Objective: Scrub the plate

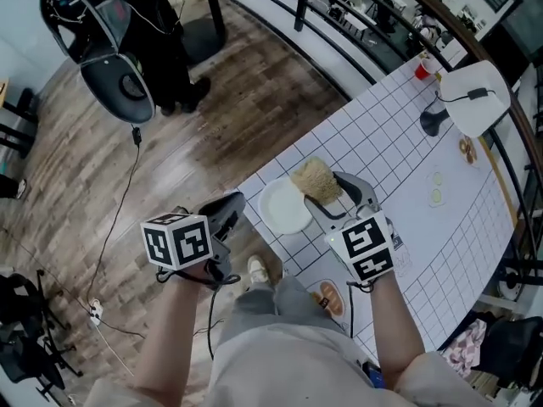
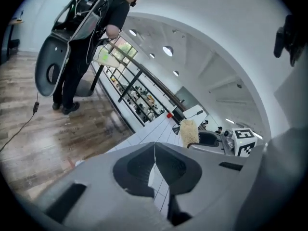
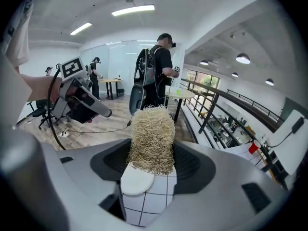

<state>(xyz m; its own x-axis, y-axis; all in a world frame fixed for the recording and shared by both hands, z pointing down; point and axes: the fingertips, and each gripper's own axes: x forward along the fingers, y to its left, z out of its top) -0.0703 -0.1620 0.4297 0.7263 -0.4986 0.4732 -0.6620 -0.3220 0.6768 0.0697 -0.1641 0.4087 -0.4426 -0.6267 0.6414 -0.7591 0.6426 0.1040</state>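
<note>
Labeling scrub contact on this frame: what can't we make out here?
- Head view: the scrubber in the right gripper covers one edge of the plate. Touching or hovering above it, cannot tell.
- Right gripper view: the scrubber hides that gripper's pads and part of the plate.
- Head view: the small round items and the orange object on the table are too small to name.

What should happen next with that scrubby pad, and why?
Probably lower the right gripper so the fibre scrubber it clamps meets the white plate: the scrubber appears held above the plate, off its surface.
</note>
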